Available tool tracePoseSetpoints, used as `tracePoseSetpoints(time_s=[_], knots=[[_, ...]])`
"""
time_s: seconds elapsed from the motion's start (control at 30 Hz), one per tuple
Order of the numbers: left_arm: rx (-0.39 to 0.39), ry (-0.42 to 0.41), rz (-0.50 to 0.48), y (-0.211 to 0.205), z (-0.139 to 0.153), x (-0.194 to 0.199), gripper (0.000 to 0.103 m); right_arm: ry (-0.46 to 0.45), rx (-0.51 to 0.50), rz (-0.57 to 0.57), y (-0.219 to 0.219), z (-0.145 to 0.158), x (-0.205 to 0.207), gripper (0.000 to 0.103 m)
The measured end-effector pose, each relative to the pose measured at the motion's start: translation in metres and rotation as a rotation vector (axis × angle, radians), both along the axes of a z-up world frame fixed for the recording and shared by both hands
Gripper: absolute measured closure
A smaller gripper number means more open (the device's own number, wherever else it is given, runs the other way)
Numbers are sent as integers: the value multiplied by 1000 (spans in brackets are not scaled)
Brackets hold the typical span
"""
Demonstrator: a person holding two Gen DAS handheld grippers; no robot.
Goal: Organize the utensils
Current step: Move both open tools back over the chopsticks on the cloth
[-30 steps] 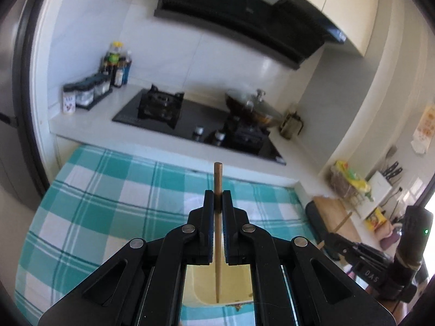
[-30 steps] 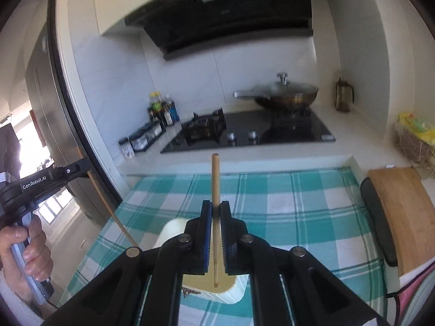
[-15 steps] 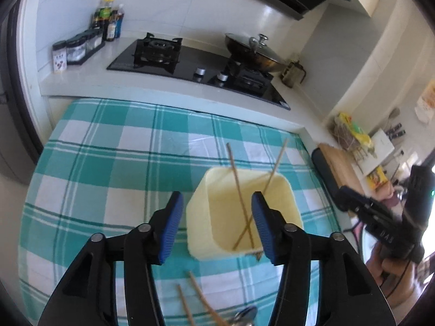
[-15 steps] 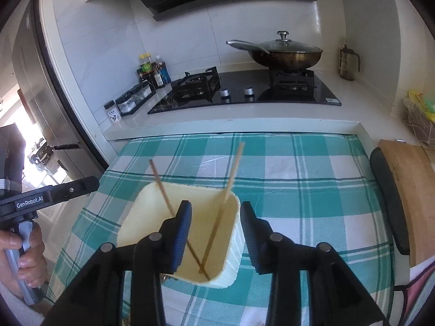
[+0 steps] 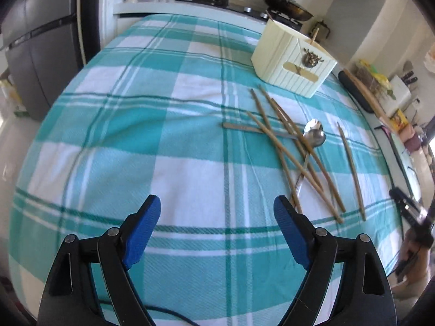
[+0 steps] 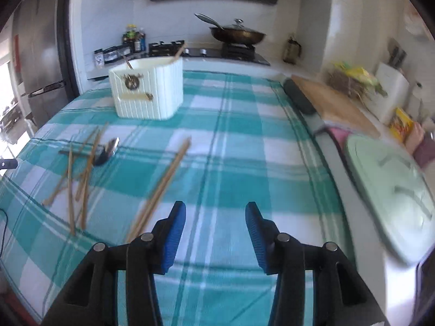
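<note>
A cream ribbed utensil holder [image 5: 292,55] stands on the teal checked tablecloth [image 5: 136,125] with two chopsticks sticking out of it; it also shows in the right wrist view [image 6: 148,89]. Several wooden chopsticks [image 5: 288,146] and a metal spoon [image 5: 312,138] lie loose in front of it. One chopstick [image 5: 350,168] lies apart to the right. In the right wrist view the chopstick pile [image 6: 78,174], the spoon [image 6: 107,150] and the separate chopstick [image 6: 163,184] lie to the left. My left gripper [image 5: 217,214] is open and empty, low over the cloth. My right gripper [image 6: 216,225] is open and empty.
A stove with a lidded wok [image 6: 236,34] and spice jars [image 6: 114,53] sit on the counter behind. A wooden cutting board [image 6: 331,100] and a pale green lid [image 6: 391,190] lie to the right. A grey fridge [image 5: 35,46] stands left.
Both grippers opened and dropped their chopsticks into the holder, then pulled back and lowered toward the loose utensils on the cloth.
</note>
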State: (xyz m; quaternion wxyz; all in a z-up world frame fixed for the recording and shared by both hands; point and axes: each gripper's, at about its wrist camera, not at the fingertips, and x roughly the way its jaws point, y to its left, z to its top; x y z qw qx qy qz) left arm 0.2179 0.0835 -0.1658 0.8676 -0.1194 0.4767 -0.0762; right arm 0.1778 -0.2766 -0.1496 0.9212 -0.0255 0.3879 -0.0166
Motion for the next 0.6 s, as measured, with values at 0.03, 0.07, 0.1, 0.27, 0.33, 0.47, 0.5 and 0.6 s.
tracePoseSetpoints(time_s=[0.03,0.07,0.1,0.27,0.33,0.47,0.5,0.6], knots=[[-6,-7,9,-5,-4,-5,17,7,23,-35,-2,-13,-9,57],[-11,-10,13,-11,-6,-6,17,14,45,-76,-3,-26,-17,57],[-13,-10,13,-18,-7,-5,17,29,67,-99,-3,-34,-19,57],[-8,-11,-11,-46,-10,2,17,47,100,-98,6,-45,-18,57],[5,-18,-12,-51,-11,2,17,41,97,-101,7,-48,-19,57],[1,-13,3,-52,-17,-3,17,47,123,-107,6,-55,-23,57],[8,-12,6,-52,-18,-3,17,47,129,-112,5,-55,-23,57],[8,-9,10,-53,-20,0,17,50,126,-108,6,-57,-24,57]])
